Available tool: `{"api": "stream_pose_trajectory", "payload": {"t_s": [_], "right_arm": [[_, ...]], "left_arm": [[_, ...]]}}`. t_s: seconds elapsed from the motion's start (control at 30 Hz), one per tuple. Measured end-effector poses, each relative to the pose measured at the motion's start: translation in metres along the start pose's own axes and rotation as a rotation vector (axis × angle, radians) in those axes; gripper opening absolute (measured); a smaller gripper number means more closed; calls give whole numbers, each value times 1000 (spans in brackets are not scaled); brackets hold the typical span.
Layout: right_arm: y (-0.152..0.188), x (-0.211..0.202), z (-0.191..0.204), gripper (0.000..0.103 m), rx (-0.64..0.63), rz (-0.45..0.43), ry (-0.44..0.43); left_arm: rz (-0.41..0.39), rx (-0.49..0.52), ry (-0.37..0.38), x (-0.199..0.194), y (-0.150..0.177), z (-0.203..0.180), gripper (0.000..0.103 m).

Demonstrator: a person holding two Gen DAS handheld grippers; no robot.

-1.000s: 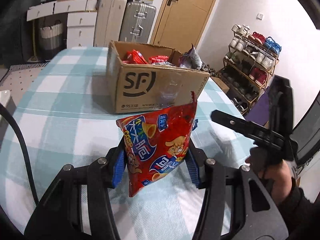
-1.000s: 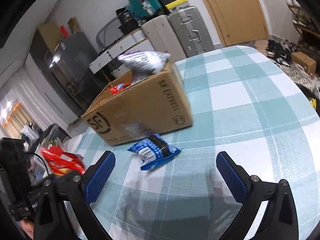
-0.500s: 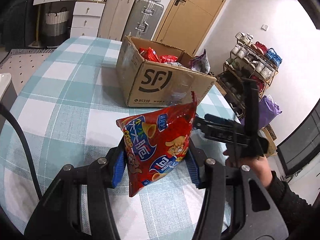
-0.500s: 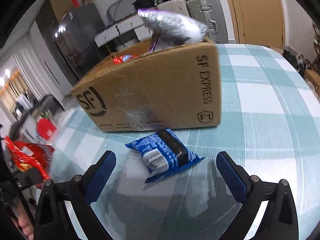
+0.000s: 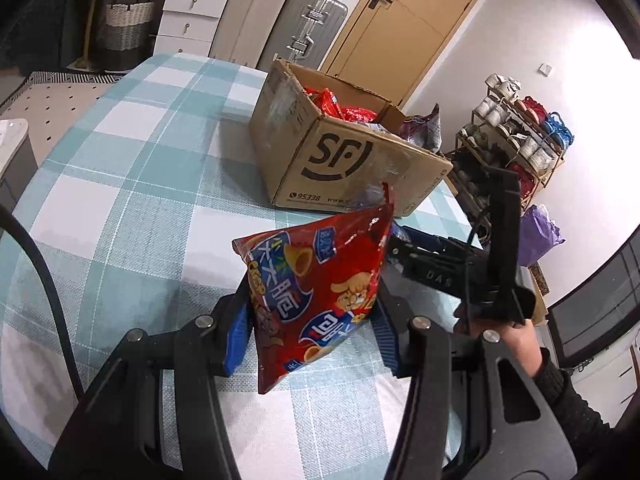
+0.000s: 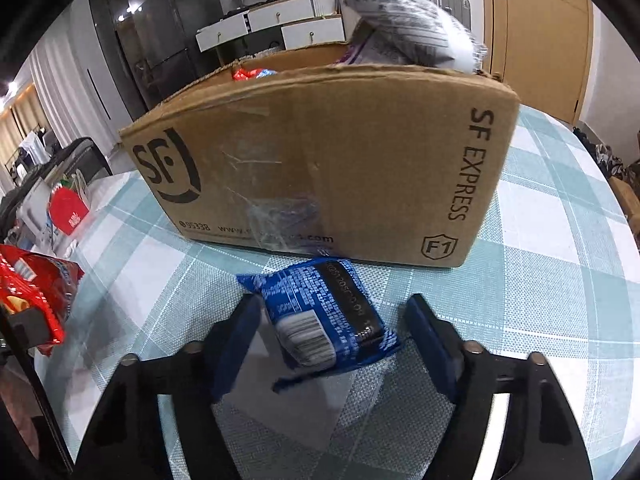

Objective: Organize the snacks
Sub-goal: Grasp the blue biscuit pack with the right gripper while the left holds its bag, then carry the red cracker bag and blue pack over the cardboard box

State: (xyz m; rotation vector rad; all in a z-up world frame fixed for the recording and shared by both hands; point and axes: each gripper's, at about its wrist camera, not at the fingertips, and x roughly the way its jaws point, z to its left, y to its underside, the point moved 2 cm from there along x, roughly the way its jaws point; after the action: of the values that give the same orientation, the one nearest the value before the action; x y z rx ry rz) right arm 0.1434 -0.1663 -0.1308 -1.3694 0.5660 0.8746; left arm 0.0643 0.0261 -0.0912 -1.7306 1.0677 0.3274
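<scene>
The left gripper (image 5: 310, 332) is clamped on a red snack bag (image 5: 316, 300), its blue pads pressing the bag's lower sides so the bag stands upright and clear of the checked tablecloth (image 5: 132, 184). Beyond it sits an open cardboard box (image 5: 344, 168) printed with an SF logo, with red snack packets (image 5: 332, 104) showing inside and a silver-purple bag (image 5: 424, 130) sticking up over its far rim. In the left wrist view, the right gripper's black frame reaches in from the right, held by a hand (image 5: 516, 340) in a dark sleeve (image 5: 576, 404). The right gripper (image 6: 334, 334) points down at a blue snack packet (image 6: 324, 320) that lies flat on the tablecloth just in front of the box's long side, barcode up. Its jaws are closing with the packet between them; the left pad is just beside the packet's edge, and the right pad stands a little apart from it, so neither presses it yet. At the left edge of that view, the red bag shows again. A shoe rack (image 5: 520, 136) stands by the wall, a wooden door (image 5: 404, 24) behind the box.
</scene>
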Motion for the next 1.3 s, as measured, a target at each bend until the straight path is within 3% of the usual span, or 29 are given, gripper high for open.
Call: {"api": "stream_pose_trajectory", "payload": {"t_s": [0.1,0.27,0.77,1.07,1.3], "right_arm": [[0,-1,-3,53,4,4,-5],[7,-6,4,47,7,2,-20],[36,-48,-25,46,233,-41,-198],[57,-86,-5,46,273,-91,-319],[57,-118,4,46,279,-141,-316]], "left_arm": [[0,9,-22,2,1,-1,49],[3,10,-55,8,1,1,49],[-11,60,-151,13,5,-3,49],[-36,72,-134,7,8,-9,49],[-101,123,-103,-17,15,-39,49]]}}
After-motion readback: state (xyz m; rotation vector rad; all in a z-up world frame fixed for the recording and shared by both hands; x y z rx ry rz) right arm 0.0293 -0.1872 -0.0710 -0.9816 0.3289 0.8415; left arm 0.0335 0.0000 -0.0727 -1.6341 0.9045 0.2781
